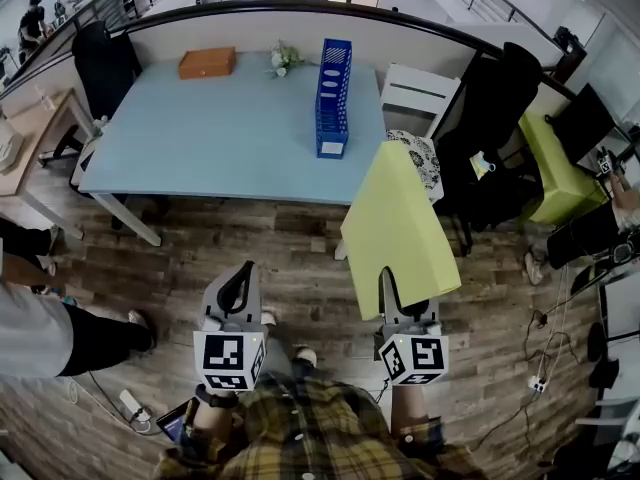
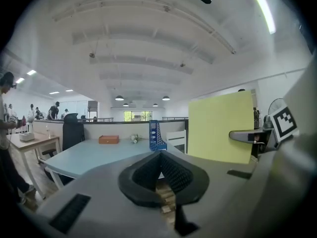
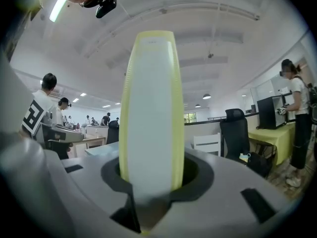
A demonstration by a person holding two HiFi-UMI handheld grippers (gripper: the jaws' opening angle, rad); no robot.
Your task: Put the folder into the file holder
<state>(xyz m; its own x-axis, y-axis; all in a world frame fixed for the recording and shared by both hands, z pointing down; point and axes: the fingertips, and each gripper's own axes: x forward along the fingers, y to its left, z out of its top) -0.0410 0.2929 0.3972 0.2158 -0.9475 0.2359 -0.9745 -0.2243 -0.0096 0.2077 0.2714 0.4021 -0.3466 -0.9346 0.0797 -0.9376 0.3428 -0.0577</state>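
Observation:
A yellow-green folder (image 1: pixel 395 223) stands upright in my right gripper (image 1: pixel 405 306), which is shut on its lower edge. In the right gripper view the folder (image 3: pixel 151 108) shows edge-on, rising between the jaws of the right gripper (image 3: pixel 151 185). The blue mesh file holder (image 1: pixel 333 98) stands upright on the light blue table (image 1: pixel 220 138), ahead of the folder and a little to its left. My left gripper (image 1: pixel 237 286) hangs over the wood floor, shut and with nothing in it. From the left gripper (image 2: pixel 159 155) I see the file holder (image 2: pixel 156 135) and the folder (image 2: pixel 220 128).
An orange box (image 1: pixel 207 63) and a small flower bunch (image 1: pixel 283 60) sit at the table's far edge. A white chair (image 1: pixel 420 93) and a black office chair (image 1: pixel 500 98) stand right of the table. A person's leg (image 1: pixel 60 338) is at my left.

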